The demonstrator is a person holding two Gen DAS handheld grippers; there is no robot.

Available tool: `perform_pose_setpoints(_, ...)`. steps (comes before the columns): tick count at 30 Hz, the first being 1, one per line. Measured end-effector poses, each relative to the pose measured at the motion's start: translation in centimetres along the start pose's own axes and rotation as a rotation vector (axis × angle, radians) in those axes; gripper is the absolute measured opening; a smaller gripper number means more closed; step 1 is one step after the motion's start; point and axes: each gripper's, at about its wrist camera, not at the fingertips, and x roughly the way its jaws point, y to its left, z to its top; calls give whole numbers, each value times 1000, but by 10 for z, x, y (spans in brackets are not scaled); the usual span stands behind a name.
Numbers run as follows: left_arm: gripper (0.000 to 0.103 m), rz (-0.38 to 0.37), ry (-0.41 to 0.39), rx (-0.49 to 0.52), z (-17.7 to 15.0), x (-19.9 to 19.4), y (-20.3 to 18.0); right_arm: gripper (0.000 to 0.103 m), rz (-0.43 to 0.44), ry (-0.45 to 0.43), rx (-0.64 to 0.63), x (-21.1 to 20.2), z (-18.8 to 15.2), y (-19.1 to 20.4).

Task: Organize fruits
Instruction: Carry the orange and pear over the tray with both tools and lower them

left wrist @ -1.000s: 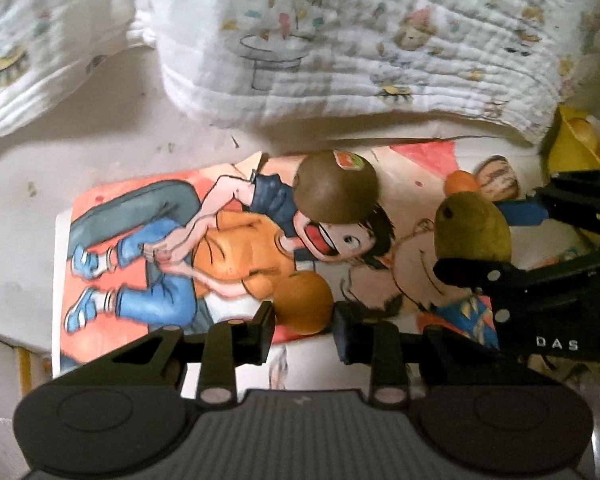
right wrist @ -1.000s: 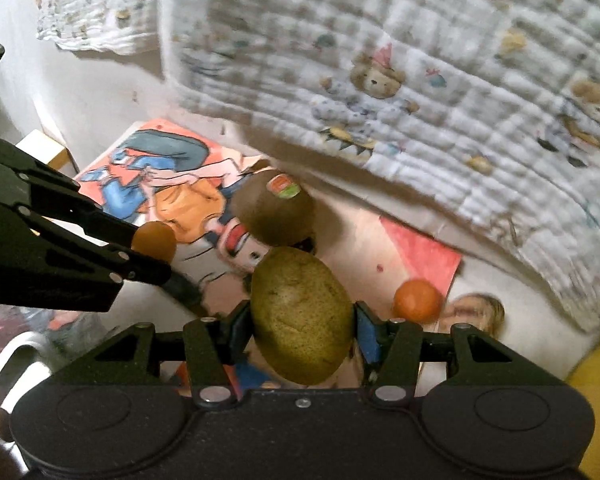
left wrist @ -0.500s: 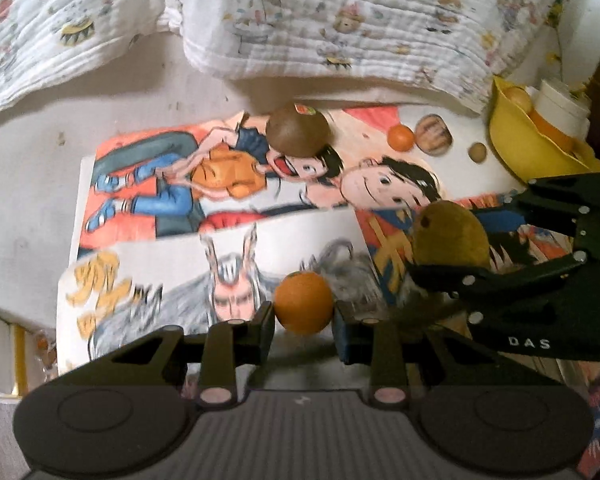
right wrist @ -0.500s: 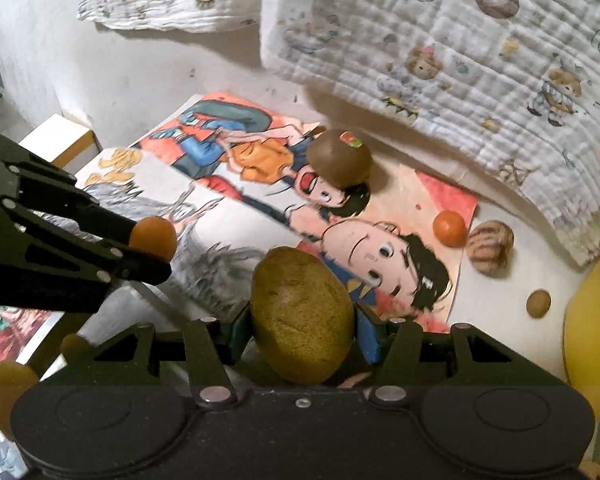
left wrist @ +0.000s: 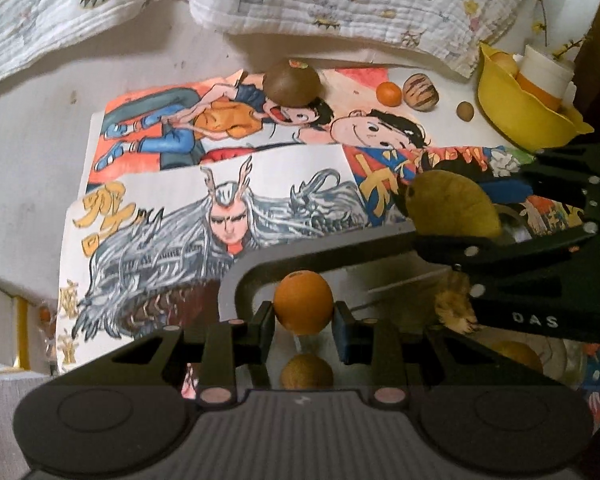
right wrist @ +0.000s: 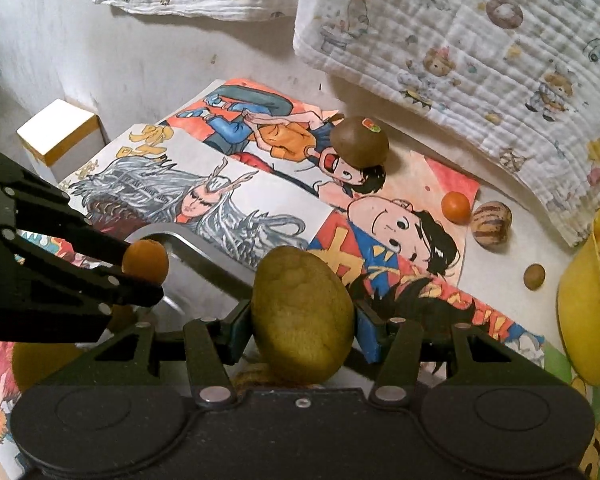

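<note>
left gripper (left wrist: 303,322) pinches a small orange fruit (left wrist: 303,307) between its pads, fruit lifted clear of the surface; same fruit shows in the right wrist view at the tip of the left gripper (right wrist: 146,261). right gripper (right wrist: 303,326) clamps a larger yellow-green lumpy fruit (right wrist: 302,314) across its middle, also lifted; in the left wrist view that fruit (left wrist: 452,205) sits in the black fingers at the right. both grippers point steeply down over a dark curved bar (left wrist: 324,251), handle-like, can't tell what it belongs to. below the left gripper a brownish round fruit (left wrist: 306,372) is partly visible, and more yellowish fruit (left wrist: 516,354) lies low right under the right gripper's body, mostly hidden. surface is covered with cartoon posters (left wrist: 204,216). still on the posters, well apart from both grippers: a brown round fruit with a sticker (right wrist: 359,142) on the far poster, a small tangerine (right wrist: 455,207) near the poster's edge, a striped tan fruit (right wrist: 491,225) just beside the tangerine on bare table, and a small brown nut-like ball (right wrist: 534,277) nearer the yellow bowl (right wrist: 580,320). bowl is at the right edge with orange/yellow fruit in it; left wrist view shows a white cup-like thing (left wrist: 544,68) in it too. quilted printed cloth (right wrist: 460,32) hangs at the back, white and yellow box (right wrist: 60,136) off the left of the posters
</note>
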Motion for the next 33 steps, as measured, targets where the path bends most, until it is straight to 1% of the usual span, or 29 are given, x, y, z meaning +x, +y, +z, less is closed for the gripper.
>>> perform_pose_setpoints(3, 33, -1, 8, 3, -3, -1, -1, 55, 6, 20, -15, -5, -4, 5)
perform_pose_setpoints(6, 33, -6, 23, 8, -6, -1, -1, 55, 4, 31, -80, -8, -7, 15)
perform_pose_setpoints(8, 34, -11, 32, 20, -8, 0, -2, 55, 19, 39, -112, -8, -6, 20)
perform_pose_setpoints(16, 34, -4, 52, 22, -5, 2, 2, 55, 54, 69, -237, 1, 0, 38)
perform_pose_setpoints(22, 34, -10, 67, 15, -5, 2, 10, 55, 49, 72, -328, 5, -1, 48)
perform_pose_setpoints(26, 34, -11, 75, 24, -5, 2, 9, 55, 42, 74, -366, 6, -3, 50)
perform_pose_setpoints(31, 34, -6, 92, 18, -5, 2, 7, 56, 26, 84, -384, 6, -5, 48)
perform_pose_setpoints(33, 35, 3, 88, 30, -7, -1, 5, 55, 23, 82, -383, 3, -6, 47)
